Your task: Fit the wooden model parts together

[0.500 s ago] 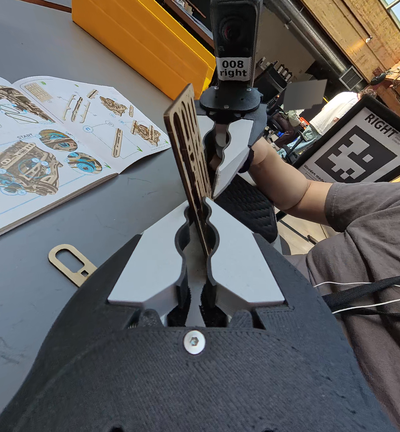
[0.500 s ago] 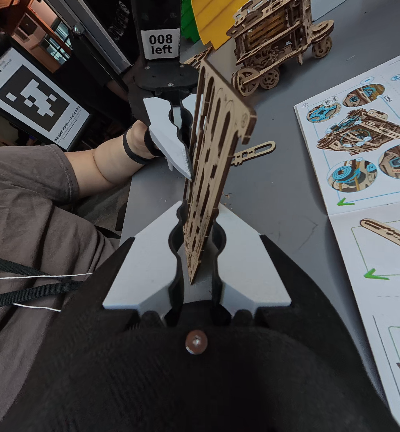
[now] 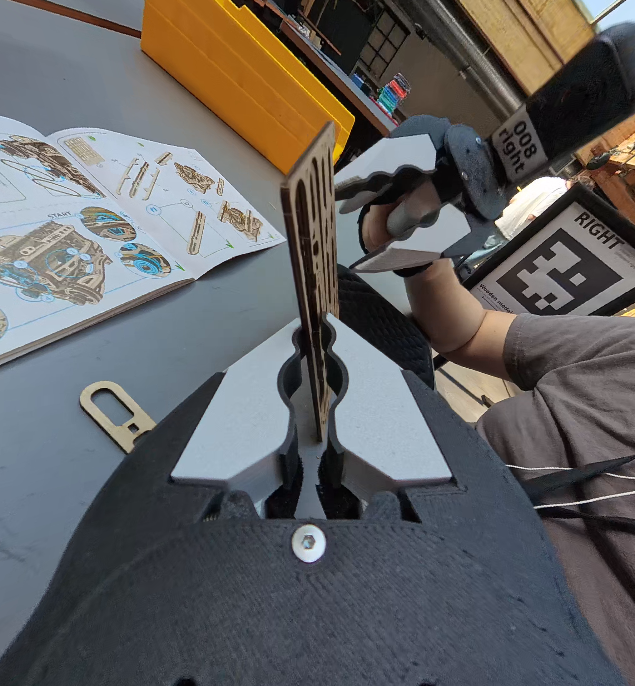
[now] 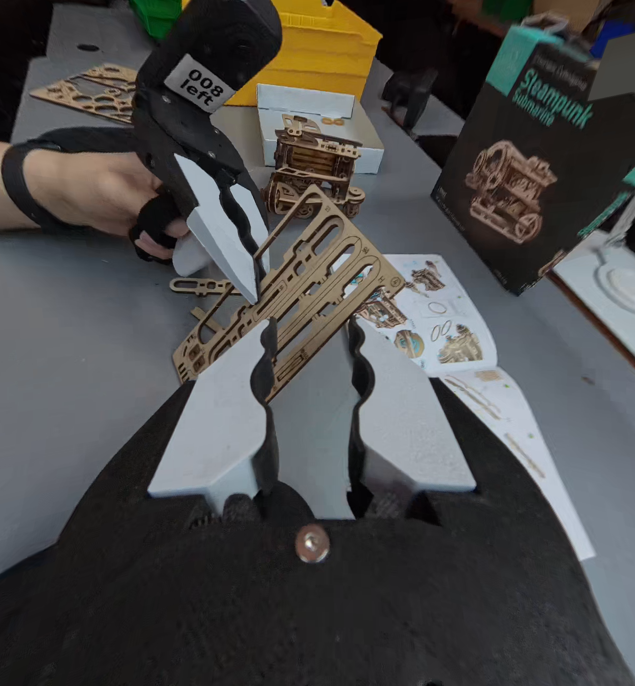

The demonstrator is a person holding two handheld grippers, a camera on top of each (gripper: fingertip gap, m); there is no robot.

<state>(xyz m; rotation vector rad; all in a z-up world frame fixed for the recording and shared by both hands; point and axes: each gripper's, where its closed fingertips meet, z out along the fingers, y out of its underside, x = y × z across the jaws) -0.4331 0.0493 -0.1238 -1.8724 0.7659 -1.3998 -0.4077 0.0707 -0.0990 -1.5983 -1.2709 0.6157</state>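
My left gripper (image 3: 314, 323) is shut on a thin laser-cut wooden sheet (image 3: 314, 241) and holds it upright, edge-on, above the grey table (image 3: 160, 352). In the right wrist view the sheet (image 4: 319, 282) shows flat-on and tilted, pinched at its left edge by the left gripper (image 4: 258, 286). My right gripper (image 4: 312, 330) is open and empty, just in front of the sheet's lower edge. In the left wrist view the right gripper (image 3: 345, 228) sits beside the sheet's top, jaws apart. A loose slotted wooden piece (image 3: 115, 412) lies on the table.
An open instruction booklet (image 3: 85, 230) lies on the table. A built wooden vehicle (image 4: 308, 167) stands in front of a white box (image 4: 319, 107). A yellow bin (image 3: 241, 74), another part sheet (image 4: 85, 92) and a dark product box (image 4: 523, 167) stand around.
My right gripper has let go of the sheet, opened and pulled back from it. My left gripper still holds the sheet, which now stands more upright.
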